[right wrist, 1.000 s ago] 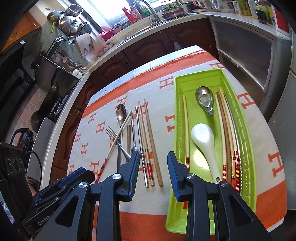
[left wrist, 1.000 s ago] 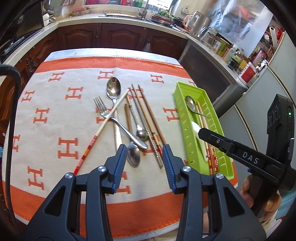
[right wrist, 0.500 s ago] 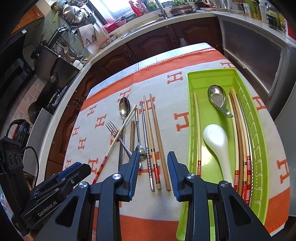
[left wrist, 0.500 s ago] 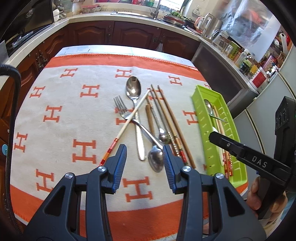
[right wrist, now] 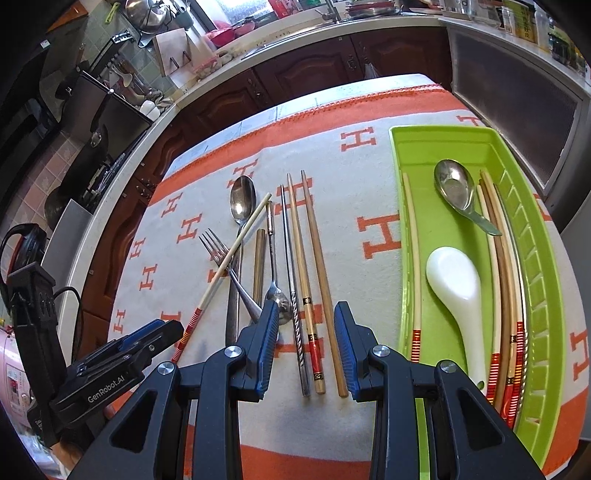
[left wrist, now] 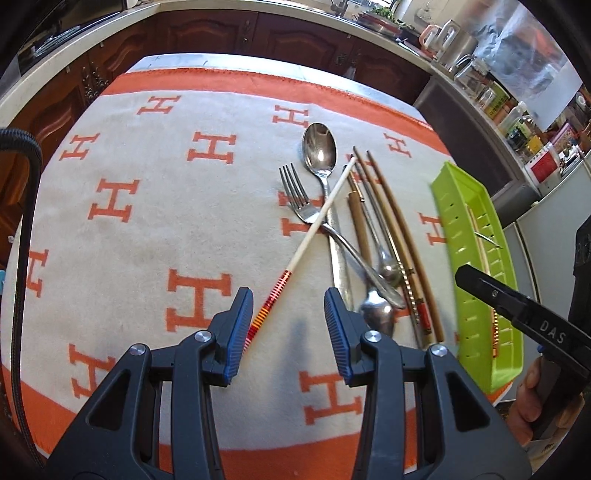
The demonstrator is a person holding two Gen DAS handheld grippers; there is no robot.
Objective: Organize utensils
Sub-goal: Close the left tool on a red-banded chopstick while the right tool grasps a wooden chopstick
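Loose utensils lie on the cloth: a white chopstick with a red striped end (left wrist: 314, 232) (right wrist: 229, 266) crosses a fork (left wrist: 295, 192) (right wrist: 214, 247), beside a large spoon (left wrist: 319, 151) (right wrist: 242, 199), a small spoon (left wrist: 375, 314) and several wooden and metal chopsticks (right wrist: 306, 280) (left wrist: 399, 236). My left gripper (left wrist: 288, 328) is open and empty, its jaws around the white chopstick's striped end. My right gripper (right wrist: 306, 343) is open and empty above the near ends of the chopsticks. The green tray (right wrist: 532, 266) (left wrist: 458, 236) holds a white spoon (right wrist: 458, 291), a metal spoon (right wrist: 454, 184) and several chopsticks.
An orange and white H-patterned cloth (left wrist: 147, 221) (right wrist: 347, 206) covers the table. Dark wood cabinets (left wrist: 221, 33) and a counter with kitchenware stand behind. A grey appliance (right wrist: 517, 99) stands to the right of the table. The left gripper's body (right wrist: 110, 369) shows at the lower left.
My left gripper has moved left and lower, from over the spoons and chopsticks to the white chopstick's striped end. My right gripper has shifted left from the tray's edge and come closer over the loose chopsticks.
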